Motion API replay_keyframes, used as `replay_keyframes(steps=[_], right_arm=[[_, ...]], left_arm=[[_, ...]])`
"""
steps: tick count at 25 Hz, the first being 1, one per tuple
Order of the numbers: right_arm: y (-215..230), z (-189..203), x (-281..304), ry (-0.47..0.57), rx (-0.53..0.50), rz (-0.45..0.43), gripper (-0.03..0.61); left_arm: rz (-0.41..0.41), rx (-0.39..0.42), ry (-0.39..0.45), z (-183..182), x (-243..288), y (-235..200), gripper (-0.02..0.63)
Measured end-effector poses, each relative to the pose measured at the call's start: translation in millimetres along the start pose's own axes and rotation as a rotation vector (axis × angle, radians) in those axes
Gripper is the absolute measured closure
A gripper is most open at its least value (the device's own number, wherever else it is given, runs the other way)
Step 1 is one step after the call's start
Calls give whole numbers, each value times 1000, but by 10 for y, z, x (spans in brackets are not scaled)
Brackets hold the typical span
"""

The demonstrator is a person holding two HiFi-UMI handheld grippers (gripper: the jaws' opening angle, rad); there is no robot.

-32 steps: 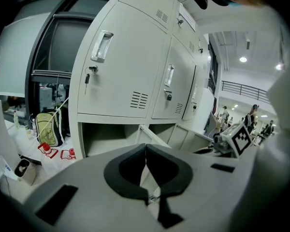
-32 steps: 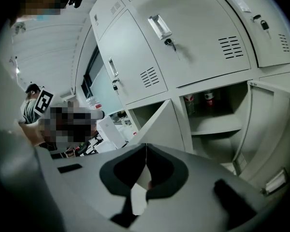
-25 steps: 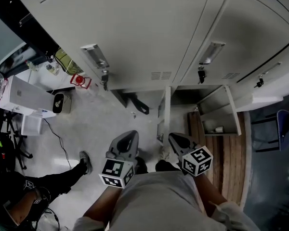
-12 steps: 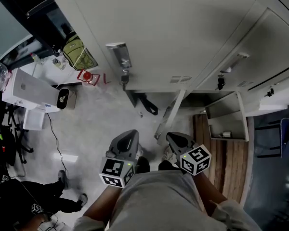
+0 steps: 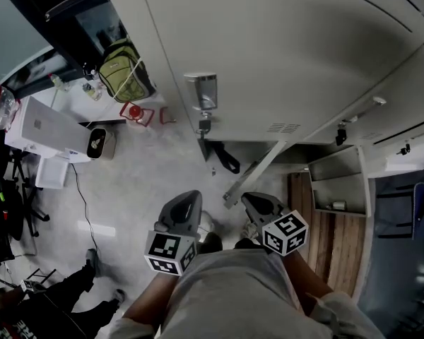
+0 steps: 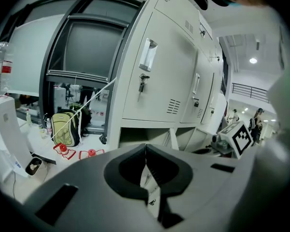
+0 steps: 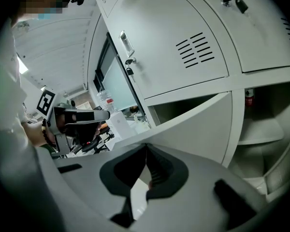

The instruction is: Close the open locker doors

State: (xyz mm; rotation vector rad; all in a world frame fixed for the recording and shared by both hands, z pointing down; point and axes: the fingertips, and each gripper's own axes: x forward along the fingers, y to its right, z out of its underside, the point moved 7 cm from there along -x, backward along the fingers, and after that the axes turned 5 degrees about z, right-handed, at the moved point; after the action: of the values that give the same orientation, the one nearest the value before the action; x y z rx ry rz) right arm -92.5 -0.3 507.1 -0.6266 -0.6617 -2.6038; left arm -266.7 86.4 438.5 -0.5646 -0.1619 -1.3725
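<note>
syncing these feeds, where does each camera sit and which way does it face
Head view: on the head, facing steeply down the lockers to the floor; shows torso, left gripper, right gripper.
Left gripper view: on the left gripper, facing lockers and a backpack over its shut jaws; right gripper at right.
Right gripper view: on the right gripper, facing an open door over its shut jaws; left gripper at left.
Shared: head and left gripper views both show the backpack.

Held low, side by side before the torso: left hand-held gripper, right hand-held gripper, tips pointing forward. Jaws pressed together on both, nothing between. Marker cubes face up. Forearms bent, tucked close to the body.
</note>
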Motion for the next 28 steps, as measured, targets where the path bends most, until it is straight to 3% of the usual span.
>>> replay_keyframes(steps=[28], right_arm=[[74,-484,813,-7,-45,-63,551]], left_arm=[[-115,-42,33,-146,-99,-575,597]])
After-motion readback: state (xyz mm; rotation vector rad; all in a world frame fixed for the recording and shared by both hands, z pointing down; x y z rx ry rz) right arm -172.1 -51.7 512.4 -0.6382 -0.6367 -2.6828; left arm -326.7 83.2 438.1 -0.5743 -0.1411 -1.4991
